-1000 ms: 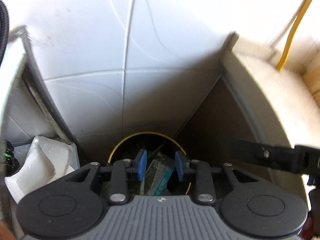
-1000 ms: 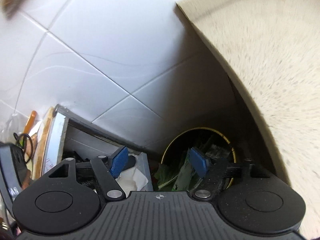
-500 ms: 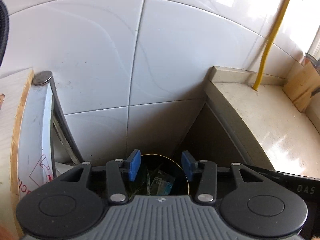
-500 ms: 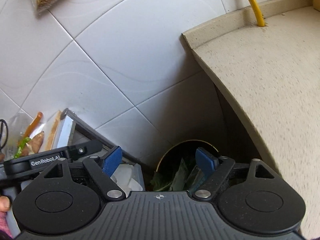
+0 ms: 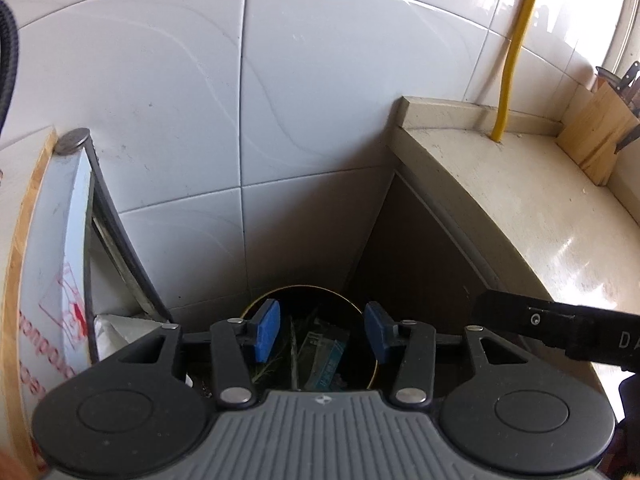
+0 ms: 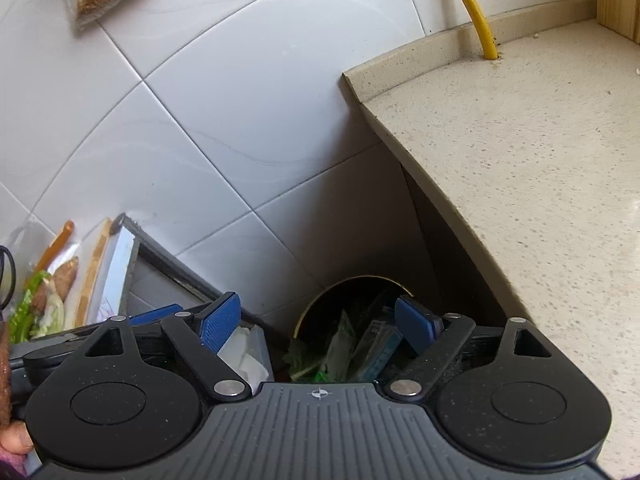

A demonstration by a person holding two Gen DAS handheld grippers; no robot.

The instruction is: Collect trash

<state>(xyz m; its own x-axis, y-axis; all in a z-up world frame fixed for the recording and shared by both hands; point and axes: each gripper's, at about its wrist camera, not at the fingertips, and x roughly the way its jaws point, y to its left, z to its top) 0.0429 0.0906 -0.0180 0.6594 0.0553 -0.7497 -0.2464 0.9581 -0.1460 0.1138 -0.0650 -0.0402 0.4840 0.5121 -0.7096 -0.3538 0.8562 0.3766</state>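
Hanging above the round black bin (image 5: 312, 344), the left tool (image 5: 322, 332) has its blue pads spread apart with nothing between them, and the right tool (image 6: 320, 320) is wide apart and bare too. The bin sits low down against the white tiled wall (image 5: 312, 100), just beside the end of the pale surface (image 6: 540, 180). Inside the bin lie the trash (image 6: 344, 352) bits: green leaves and shiny wrappers.
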